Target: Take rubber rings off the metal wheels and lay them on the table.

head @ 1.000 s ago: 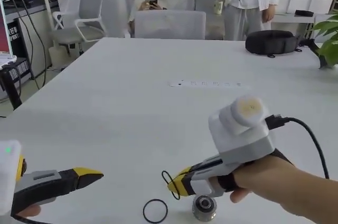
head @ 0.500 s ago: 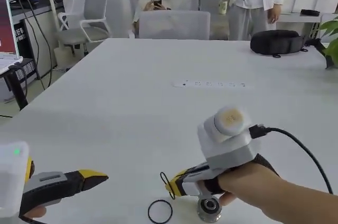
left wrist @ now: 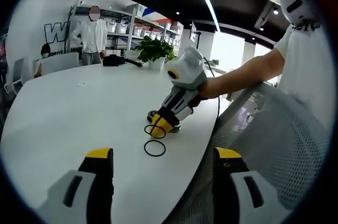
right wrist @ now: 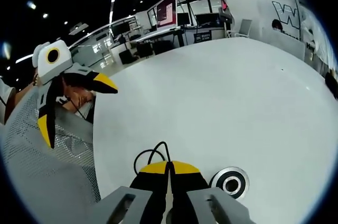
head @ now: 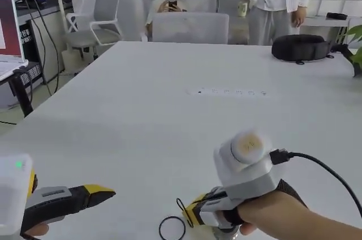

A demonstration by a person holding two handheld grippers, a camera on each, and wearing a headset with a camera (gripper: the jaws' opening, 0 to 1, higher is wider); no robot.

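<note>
R grip (right wrist: 169,165): jaws together, pinching a thin rubber ring (right wrist: 153,155) at the tips; loop sticks out front, off the table (head: 169,110).
L grip (left wrist: 162,155): jaws wide apart, empty, hovering to the left.
Wheel (right wrist: 231,183): flat on table, just beside R tips.
Loose ring (head: 172,228): flat, near table edge.
Risk 1: ring may spring on release and go over the edge.
Risk 2: lowering R could knock the wheel and set it rolling.

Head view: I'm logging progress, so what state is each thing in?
right claw: shut on held rubber ring.
held rubber ring: pinched between the jaws.
loose rubber ring: flat on the table.
metal wheel: resting on the table.
left claw: open, empty.
</note>
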